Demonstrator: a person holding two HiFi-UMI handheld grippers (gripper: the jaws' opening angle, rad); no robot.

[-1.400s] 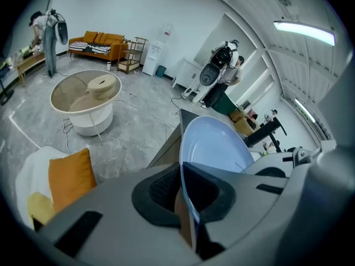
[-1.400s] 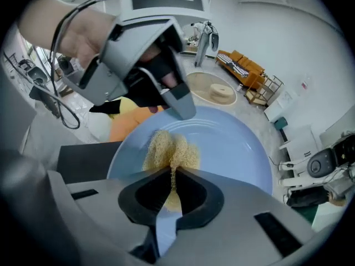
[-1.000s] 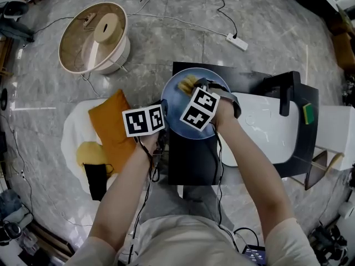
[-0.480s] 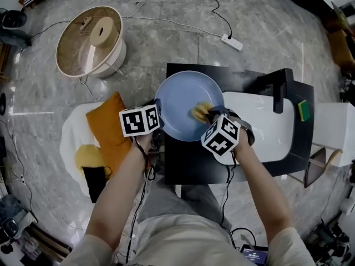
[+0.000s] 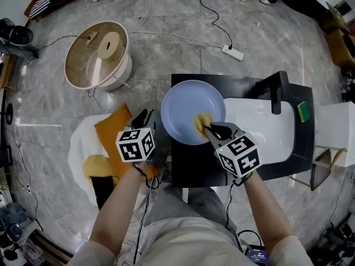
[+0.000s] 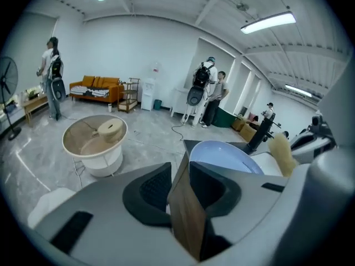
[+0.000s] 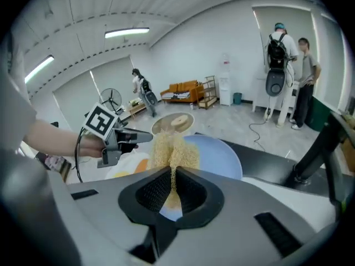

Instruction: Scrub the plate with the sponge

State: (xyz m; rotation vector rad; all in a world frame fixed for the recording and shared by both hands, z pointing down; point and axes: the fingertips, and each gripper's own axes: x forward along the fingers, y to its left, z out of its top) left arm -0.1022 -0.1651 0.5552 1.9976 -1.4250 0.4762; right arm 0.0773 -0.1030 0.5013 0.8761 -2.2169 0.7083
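Centrally, the black table [image 5: 191,165] carried the blue plate [image 5: 186,107] at its left rear area. The right gripper [image 5: 206,127] had its jaws clamped on the yellow sponge [image 5: 199,121], which sat over the plate's right inner side. The left gripper [image 5: 145,116] stood just beside the plate's left rim, clear of it, jaws opening. A thin brown strip showed between its pads; what it was could not be determined.
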